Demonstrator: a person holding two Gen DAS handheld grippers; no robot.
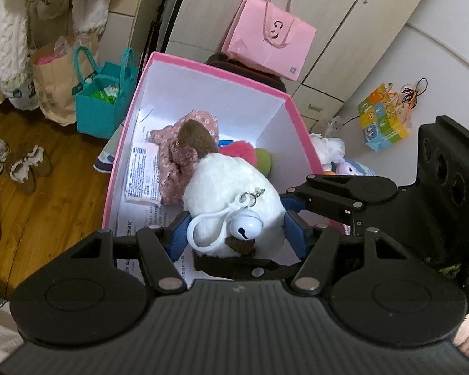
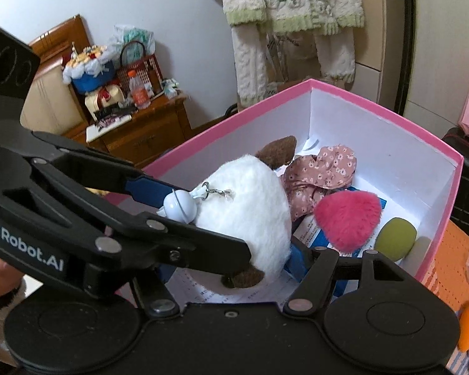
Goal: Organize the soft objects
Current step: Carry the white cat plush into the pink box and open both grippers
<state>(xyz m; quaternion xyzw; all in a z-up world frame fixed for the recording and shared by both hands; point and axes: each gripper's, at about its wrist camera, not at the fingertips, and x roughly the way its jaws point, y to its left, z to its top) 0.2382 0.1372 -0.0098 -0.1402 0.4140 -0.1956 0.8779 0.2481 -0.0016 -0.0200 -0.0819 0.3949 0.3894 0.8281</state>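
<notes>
Pink box (image 1: 203, 65), open-topped with white walls, fills the middle of both views and holds a floral cloth (image 1: 178, 153) toward 11 o'clock and a pink furry heart (image 2: 347, 218) toward 3 o'clock in the right wrist view. White plush toy (image 1: 231, 187) with brown ears hangs over the box's near side, clamped half-wide between the blue pads of the left gripper (image 1: 234, 234). Right gripper (image 2: 244, 243) pinches the same toy from 9 o'clock, and a small white bell (image 1: 244, 226) on a clip dangles against the fur.

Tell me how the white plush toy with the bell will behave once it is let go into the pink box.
The white plush toy looks soft and light, so it should land gently. Its rounded body may roll against the floral cloth. The bell hangs loose and will likely swing.
</notes>
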